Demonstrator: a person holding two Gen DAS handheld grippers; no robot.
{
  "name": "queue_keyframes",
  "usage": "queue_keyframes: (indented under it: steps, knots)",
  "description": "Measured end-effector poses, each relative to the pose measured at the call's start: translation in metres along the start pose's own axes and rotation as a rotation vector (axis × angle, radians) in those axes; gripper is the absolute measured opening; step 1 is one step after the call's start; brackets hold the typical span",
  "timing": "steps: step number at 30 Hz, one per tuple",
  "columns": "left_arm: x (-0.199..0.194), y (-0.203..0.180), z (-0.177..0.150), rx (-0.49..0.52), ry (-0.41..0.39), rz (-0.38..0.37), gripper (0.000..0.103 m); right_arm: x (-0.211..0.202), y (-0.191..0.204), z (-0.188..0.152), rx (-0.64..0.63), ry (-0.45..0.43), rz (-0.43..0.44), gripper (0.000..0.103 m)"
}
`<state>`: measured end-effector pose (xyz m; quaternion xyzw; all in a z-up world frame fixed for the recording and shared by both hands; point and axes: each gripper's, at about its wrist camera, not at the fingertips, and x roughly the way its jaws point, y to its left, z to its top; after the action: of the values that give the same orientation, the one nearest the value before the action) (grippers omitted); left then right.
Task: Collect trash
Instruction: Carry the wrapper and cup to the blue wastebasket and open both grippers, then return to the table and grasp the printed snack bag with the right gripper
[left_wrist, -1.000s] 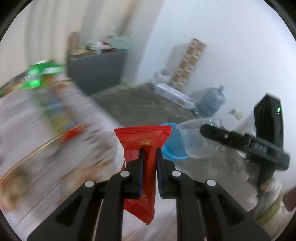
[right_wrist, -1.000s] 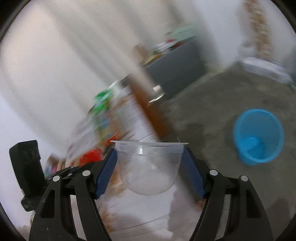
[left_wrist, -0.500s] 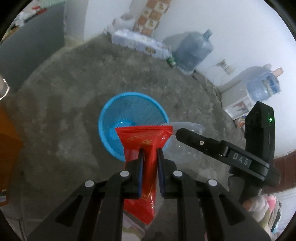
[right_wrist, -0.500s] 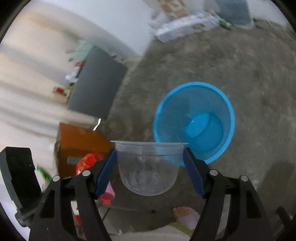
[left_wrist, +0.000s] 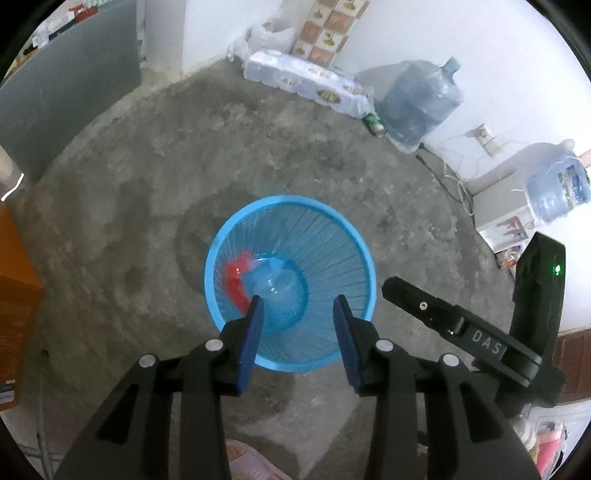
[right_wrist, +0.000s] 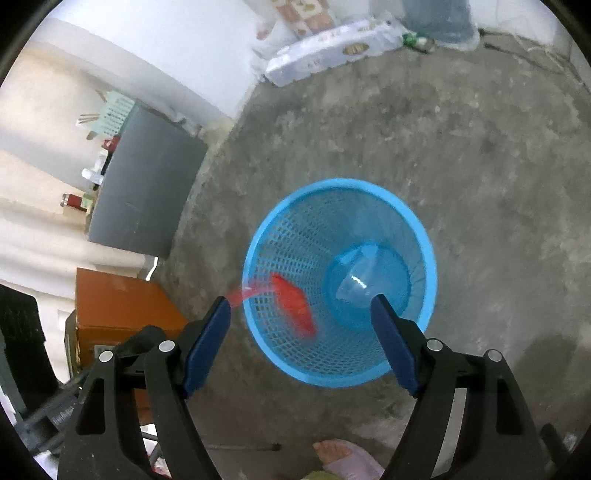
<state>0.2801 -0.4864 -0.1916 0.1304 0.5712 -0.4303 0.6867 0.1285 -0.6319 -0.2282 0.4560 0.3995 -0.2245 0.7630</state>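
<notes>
On the grey concrete floor (left_wrist: 155, 155) stands a blue mesh wastebasket (left_wrist: 354, 258), seen from above in both wrist views. The left gripper (left_wrist: 297, 306) hangs over its near rim with its blue-padded fingers spread wide and nothing between them; the right gripper (right_wrist: 301, 306) is likewise wide apart and empty above the basket (right_wrist: 413, 229), and its black body shows at the right of the left view. Inside the basket a red snack wrapper (left_wrist: 232, 280), smeared by motion blur, lies against the left inner wall, and a clear plastic cup (left_wrist: 273, 280) sits on the basket's bottom just beside it. In the right view the wrapper (right_wrist: 295, 306) is a red streak across the left wall and rim, with the cup (right_wrist: 356, 282) at the bottom. Against the white wall behind are two large water jugs (left_wrist: 421, 99), a wrapped pack of tissue rolls (left_wrist: 306, 81) and stacked cartons (left_wrist: 325, 29). An orange-brown cardboard box (right_wrist: 118, 302) stands at the left, near a dark grey cabinet (right_wrist: 147, 184).
</notes>
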Motion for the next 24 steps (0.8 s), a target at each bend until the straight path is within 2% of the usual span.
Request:
queue_keyframes:
  steps: [5,11,14,16,21,24]
  knots:
    - [-0.055,-0.007,-0.014,0.023,-0.072,-0.017,0.038,-0.04,0.009,-0.022,-0.033,-0.058,0.021,0.074]
    - [-0.155,-0.018,-0.065,0.067,-0.227,0.022,0.038,-0.1,0.022,-0.064,-0.083,-0.138,0.072,0.075]
    - [-0.205,-0.018,-0.109,0.069,-0.31,0.058,0.038,-0.122,0.027,-0.085,-0.11,-0.151,0.085,0.075]
    - [-0.227,-0.014,-0.138,0.059,-0.338,0.073,0.038,-0.133,0.038,-0.099,-0.161,-0.14,0.079,0.075]
    - [-0.283,0.022,-0.225,-0.067,-0.411,0.12,0.038,-0.148,0.085,-0.124,-0.304,-0.132,0.112,0.074]
    - [-0.315,0.054,-0.278,-0.159,-0.46,0.165,0.039,-0.152,0.132,-0.147,-0.418,-0.103,0.182,0.074]
